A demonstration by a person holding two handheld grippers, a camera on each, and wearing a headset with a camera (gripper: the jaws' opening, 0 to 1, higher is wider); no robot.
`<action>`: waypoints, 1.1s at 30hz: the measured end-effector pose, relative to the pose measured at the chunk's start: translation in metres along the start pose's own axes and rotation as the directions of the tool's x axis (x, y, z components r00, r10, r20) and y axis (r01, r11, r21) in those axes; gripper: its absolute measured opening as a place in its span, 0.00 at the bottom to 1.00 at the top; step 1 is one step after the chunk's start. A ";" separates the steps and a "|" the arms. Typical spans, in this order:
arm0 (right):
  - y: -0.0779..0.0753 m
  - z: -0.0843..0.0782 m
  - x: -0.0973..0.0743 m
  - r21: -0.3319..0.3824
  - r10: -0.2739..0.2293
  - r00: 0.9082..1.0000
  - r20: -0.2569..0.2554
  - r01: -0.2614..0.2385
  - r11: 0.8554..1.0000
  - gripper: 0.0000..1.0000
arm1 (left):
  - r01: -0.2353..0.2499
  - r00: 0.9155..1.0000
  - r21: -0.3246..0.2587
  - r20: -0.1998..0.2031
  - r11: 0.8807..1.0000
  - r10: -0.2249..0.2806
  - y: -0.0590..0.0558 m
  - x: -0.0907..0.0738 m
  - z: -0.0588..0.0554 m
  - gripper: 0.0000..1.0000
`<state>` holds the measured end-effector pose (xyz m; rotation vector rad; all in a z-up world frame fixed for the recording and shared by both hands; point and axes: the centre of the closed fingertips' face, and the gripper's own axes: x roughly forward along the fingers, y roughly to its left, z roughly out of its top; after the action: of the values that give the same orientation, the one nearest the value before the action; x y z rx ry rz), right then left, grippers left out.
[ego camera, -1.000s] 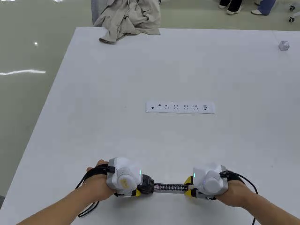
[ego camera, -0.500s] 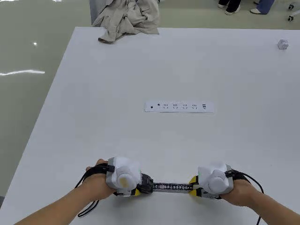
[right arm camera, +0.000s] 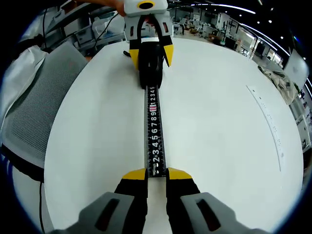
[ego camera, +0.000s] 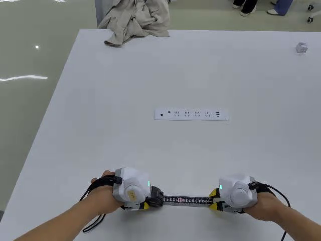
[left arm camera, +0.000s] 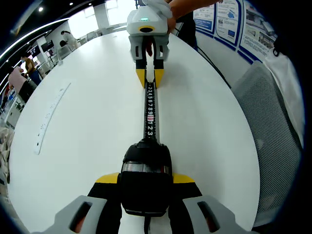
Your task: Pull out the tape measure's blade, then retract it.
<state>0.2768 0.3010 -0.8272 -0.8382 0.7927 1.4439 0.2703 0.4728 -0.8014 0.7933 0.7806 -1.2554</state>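
Observation:
A black tape measure case sits between my left gripper's yellow-tipped jaws, which are shut on it; in the head view the case lies at the near table edge. Its dark numbered blade runs right across the table to my right gripper. In the right gripper view the blade leads from the far case to my right gripper, shut on the blade's end. The left gripper view shows the blade reaching the right gripper.
A white power strip lies mid-table. Crumpled beige cloth hangs over the far left edge. A small pale object sits at the far right. The white table has wide open surface beyond the grippers. A grey mesh chair stands beside the table.
My right gripper has moved to the right with the blade's end, and more blade shows between the grippers. The left gripper and case have stayed in place.

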 end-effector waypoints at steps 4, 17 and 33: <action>0.000 -0.003 -0.003 0.001 0.003 1.000 -0.004 -0.003 1.000 0.13 | 0.001 1.000 -0.001 0.000 1.000 -0.001 0.000 0.001 0.000 0.34; -0.002 -0.018 -0.012 0.008 0.002 1.000 -0.022 -0.002 1.000 0.13 | 0.001 1.000 -0.004 -0.004 1.000 -0.001 0.001 0.001 -0.001 0.34; -0.003 -0.032 -0.021 0.019 0.002 0.999 -0.036 -0.001 1.000 0.13 | 0.004 1.000 -0.005 -0.006 1.000 -0.004 0.001 0.001 0.000 0.34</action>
<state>0.2808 0.2632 -0.8254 -0.8512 0.8335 1.4237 0.2710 0.4727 -0.8022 0.7922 0.7904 -1.2541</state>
